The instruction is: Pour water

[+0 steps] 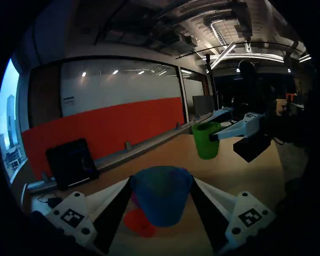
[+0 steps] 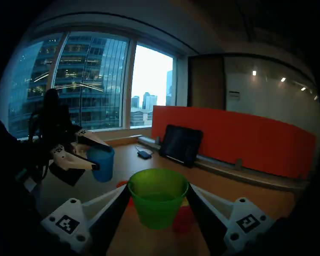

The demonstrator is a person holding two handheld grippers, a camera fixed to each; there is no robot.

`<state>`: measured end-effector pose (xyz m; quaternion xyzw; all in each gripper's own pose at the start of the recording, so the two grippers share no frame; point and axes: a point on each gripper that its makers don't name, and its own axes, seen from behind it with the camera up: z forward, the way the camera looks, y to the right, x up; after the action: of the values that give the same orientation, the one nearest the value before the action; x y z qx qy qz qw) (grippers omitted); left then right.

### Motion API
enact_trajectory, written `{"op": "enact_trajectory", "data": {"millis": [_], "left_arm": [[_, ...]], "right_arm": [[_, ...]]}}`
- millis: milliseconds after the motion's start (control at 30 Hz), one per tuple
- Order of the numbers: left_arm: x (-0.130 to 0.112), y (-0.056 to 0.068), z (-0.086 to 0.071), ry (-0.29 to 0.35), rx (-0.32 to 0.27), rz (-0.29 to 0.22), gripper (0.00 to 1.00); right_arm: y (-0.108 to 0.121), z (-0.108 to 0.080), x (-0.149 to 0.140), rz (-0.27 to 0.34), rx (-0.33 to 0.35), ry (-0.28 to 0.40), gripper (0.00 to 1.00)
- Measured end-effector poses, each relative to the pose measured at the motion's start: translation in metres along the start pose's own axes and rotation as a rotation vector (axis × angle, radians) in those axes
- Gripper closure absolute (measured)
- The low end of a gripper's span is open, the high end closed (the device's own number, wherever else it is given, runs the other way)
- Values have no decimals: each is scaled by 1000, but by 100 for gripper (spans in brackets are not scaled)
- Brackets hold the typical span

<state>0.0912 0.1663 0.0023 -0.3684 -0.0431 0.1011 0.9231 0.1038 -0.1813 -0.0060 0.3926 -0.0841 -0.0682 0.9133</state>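
In the left gripper view a blue plastic cup (image 1: 162,195) stands upright between the fingers of my left gripper (image 1: 161,200), which is shut on it above the wooden table (image 1: 241,170). Farther off in that view, a green cup (image 1: 205,139) is held by the other gripper (image 1: 234,128). In the right gripper view my right gripper (image 2: 158,202) is shut on the green cup (image 2: 158,197), upright, with liquid inside. The blue cup (image 2: 101,163) appears to the left, gripped by the left gripper (image 2: 74,155) and level with the green one. The cups are apart.
A dark tablet (image 2: 180,144) leans against the orange wall panel (image 2: 245,136) at the table's back edge. Red discs lie on the table below the cups (image 1: 139,222) (image 2: 183,218). A small dark device with a cable (image 2: 144,153) lies near the window.
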Motion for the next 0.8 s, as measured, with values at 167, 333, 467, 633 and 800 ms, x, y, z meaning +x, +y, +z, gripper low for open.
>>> {"op": "enact_trajectory", "data": {"millis": [167,333,467,633,800], "left_arm": [[-16,9,7,-42,-22,4,10],[-31,18,13,-79,-48,-1,10],[-45,27,17,-110,-72,4,10],[-60,37,21,-147,-97,10,10],[-74,44,25,-174,-115,8,9]], "right_arm": [[2,-1,-19,-8,5,-54,7],[3,1,-36,-11,13,-99,7],[1,3,-51,-11,26,-137,7],[-1,6,-64,-13,39,-174,7],[0,7,-76,-6,44,-203,6]]}}
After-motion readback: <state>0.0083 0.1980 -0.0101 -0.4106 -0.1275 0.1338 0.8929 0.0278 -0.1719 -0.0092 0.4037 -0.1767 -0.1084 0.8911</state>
